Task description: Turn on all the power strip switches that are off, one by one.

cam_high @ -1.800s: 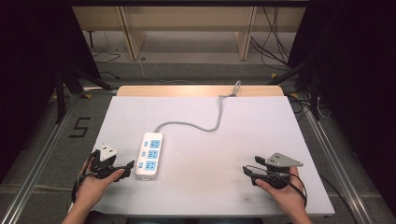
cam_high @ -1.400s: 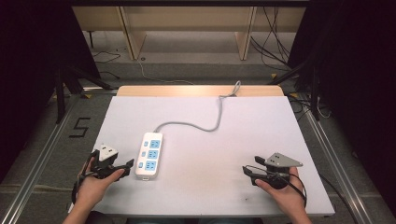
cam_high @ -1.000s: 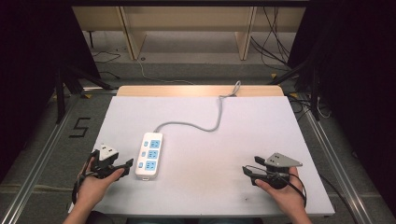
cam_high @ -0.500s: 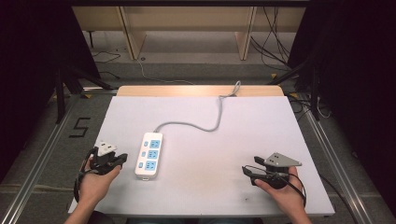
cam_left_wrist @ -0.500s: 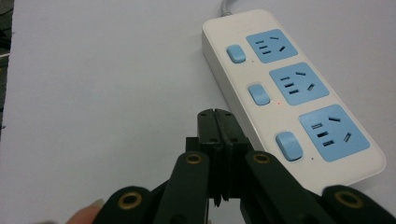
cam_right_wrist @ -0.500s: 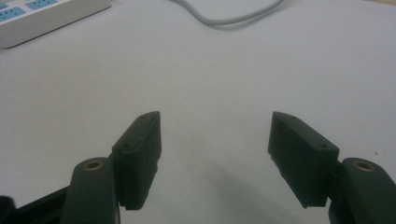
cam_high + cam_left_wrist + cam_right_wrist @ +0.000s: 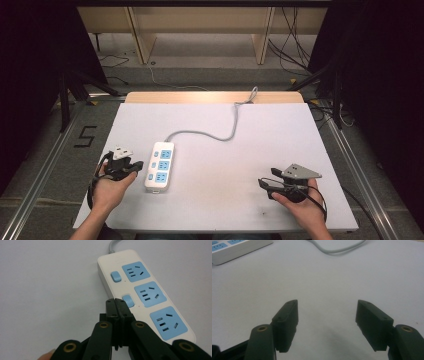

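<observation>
White plastic power strip (image 7: 160,166) with three blue sockets lies on the pale grey worktop (image 7: 220,200), left of centre, its grey cable (image 7: 220,134) curving off toward the far edge. Left tongs (image 7: 131,167) sit just beside the strip's left long side, tips pointing at it, apart from it (small gap in the high view). In the left gripper view the left tongs (image 7: 116,305) have just closed, pressed together with nothing between them, tips in front of the strip's lower blue rocker switch (image 7: 128,300). Right tongs (image 7: 264,183) rest well to the right of the strip, jaws spread wide apart, bare worktop between them.
</observation>
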The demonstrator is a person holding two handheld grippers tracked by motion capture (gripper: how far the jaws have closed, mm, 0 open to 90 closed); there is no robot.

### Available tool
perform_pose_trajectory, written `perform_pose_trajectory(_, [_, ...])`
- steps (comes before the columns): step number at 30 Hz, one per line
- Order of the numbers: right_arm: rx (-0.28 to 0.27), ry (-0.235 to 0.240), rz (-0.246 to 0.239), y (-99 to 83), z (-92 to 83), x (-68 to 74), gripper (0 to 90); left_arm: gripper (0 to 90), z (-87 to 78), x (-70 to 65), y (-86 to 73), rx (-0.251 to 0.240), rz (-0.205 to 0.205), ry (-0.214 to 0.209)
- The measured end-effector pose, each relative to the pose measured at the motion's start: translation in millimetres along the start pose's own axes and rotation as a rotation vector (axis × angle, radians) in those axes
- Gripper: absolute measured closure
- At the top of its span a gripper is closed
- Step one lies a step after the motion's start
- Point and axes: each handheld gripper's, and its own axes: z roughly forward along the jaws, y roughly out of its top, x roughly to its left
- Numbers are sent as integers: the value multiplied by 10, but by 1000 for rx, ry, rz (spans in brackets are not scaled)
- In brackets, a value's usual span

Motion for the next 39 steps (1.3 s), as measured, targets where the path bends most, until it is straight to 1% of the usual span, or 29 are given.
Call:
perform_pose_trajectory(13, [1, 1, 2, -4, 5, -2, 356, 896, 104, -3, 107, 11, -2, -2])
perform_pose_trajectory(33, [5, -1, 0, -3, 12, 0, 354, 896, 209, -29, 246, 27, -2, -8])
perform_pose_trajectory(37, [2, -1, 2, -3, 13, 3, 354, 896, 230, -32, 275, 33, 7, -9])
perform_pose_trajectory(39, [5, -1, 0, -2, 12, 2, 354, 896, 242, -35, 286, 34, 5, -8])
